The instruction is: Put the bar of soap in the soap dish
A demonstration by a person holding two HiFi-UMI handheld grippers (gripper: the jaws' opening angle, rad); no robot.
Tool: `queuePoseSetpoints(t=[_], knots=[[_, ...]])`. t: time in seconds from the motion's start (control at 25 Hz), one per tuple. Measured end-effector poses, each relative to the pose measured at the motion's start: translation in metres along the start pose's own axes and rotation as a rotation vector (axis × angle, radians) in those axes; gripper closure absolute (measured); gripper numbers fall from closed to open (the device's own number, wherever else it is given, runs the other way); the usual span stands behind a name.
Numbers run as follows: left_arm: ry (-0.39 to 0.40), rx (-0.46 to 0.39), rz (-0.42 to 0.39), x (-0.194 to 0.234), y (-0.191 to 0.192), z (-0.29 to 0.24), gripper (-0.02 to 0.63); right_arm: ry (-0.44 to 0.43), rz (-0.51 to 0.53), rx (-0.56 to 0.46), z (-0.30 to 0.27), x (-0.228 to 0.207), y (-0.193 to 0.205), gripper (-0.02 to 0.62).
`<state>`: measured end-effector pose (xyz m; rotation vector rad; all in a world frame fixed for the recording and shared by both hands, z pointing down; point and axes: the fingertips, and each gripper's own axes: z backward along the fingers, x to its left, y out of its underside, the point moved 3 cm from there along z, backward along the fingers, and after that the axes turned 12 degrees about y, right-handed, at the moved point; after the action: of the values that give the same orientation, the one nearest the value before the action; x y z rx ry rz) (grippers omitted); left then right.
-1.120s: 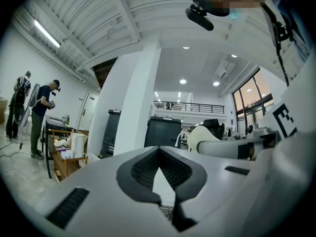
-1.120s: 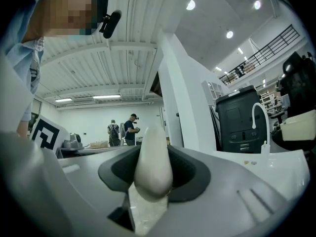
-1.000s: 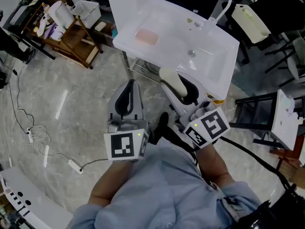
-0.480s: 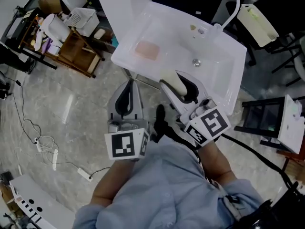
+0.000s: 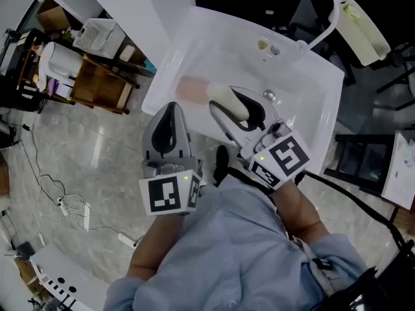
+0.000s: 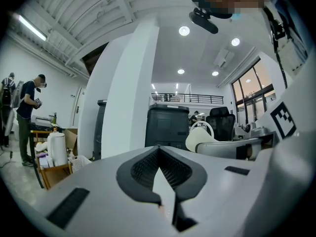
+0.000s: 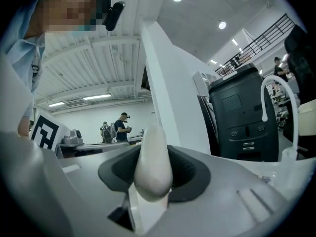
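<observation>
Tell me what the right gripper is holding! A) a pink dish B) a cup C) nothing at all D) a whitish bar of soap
D: the bar of soap sits clamped between the jaws of the right gripper, as the right gripper view shows.

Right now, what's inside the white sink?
A flat pink thing and the metal drain show in the sink. The right hand-held gripper, holding the soap bar, covers part of its floor.
</observation>
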<state>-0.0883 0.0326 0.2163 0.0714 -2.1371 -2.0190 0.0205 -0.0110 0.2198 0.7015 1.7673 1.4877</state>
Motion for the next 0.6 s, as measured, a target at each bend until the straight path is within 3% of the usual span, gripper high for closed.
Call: queuePoseSetpoints(t=[0.6], knots=[[-0.060,0.013,0.051,0.055,0.007,-0.058,0.601,-0.059,0.007,0.079,-0.072,-0.033,0.015,0.445]])
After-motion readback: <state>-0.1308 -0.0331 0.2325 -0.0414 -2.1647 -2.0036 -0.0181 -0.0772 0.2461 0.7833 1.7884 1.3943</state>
